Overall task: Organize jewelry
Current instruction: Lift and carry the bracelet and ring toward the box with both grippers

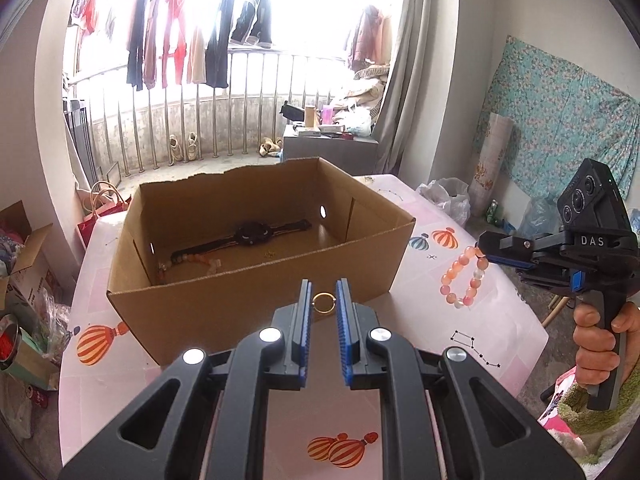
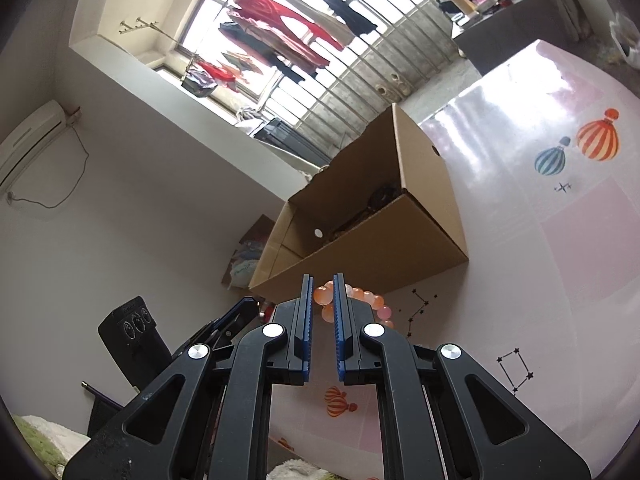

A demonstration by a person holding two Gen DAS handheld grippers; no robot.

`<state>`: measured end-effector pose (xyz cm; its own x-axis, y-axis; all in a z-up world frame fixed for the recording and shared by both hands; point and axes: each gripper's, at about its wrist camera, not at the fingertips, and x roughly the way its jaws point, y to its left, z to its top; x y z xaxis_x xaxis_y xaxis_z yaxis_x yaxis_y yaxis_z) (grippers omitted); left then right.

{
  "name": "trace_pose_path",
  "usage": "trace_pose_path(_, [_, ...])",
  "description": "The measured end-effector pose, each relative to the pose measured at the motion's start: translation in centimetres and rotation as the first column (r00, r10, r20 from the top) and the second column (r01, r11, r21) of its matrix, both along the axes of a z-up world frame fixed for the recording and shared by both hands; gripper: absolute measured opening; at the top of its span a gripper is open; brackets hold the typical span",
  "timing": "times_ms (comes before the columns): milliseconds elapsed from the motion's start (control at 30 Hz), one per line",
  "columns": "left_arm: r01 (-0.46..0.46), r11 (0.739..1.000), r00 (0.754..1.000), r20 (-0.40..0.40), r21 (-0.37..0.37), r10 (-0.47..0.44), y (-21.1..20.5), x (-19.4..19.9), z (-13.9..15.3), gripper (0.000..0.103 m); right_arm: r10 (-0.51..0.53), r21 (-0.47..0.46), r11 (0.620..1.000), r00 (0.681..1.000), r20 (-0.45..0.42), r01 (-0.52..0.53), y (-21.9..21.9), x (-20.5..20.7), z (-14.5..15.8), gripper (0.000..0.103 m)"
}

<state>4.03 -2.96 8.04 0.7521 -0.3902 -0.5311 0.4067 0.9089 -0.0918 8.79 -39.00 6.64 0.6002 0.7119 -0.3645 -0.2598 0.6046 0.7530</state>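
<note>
Carrying 2 pieces toward the cardboard box: the left gripper is pinching a gold ring, the right gripper is clamping a pink bead bracelet, both short of the rim. Next, each needs positioning over the opening before releasing.

matt cardboard box, glossy tablecloth, shiny gold ring

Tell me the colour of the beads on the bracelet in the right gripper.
Pink, orange and milky white beads on the bracelet, clearest in the left wrist view.
</note>
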Motion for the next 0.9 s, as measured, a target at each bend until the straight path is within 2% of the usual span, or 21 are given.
trace_pose_path(267, [-0.034,0.999,0.995,0.091,-0.035,0.037,2.3,1.2,4.4,0.012,0.053,-0.009,0.999,0.993,0.110,-0.052,1.5,2.2,4.3,0.008])
trace_pose_path(500, [-0.054,0.998,0.991,0.119,-0.043,0.059,3.3,4.1,6.4,0.012,0.094,-0.003,0.996,0.982,0.166,-0.094,2.6,5.6,6.3,0.008])
trace_pose_path(633, [-0.047,0.998,0.996,0.071,-0.033,0.050,3.2,6.7,5.9,0.012,0.113,-0.002,0.994,0.981,0.160,-0.114,2.8,7.7,5.9,0.008])
trace_pose_path(767, [-0.048,0.999,0.998,-0.039,-0.018,0.048,3.2,9.7,4.0,0.012,0.128,-0.013,0.992,0.983,0.129,-0.127,3.0,10.0,5.0,0.008])
trace_pose_path(900, [-0.044,0.999,0.989,-0.142,-0.006,0.042,3.1,12.1,2.0,0.012,0.144,-0.004,0.989,0.986,0.083,-0.144,3.0,11.8,3.6,0.008])
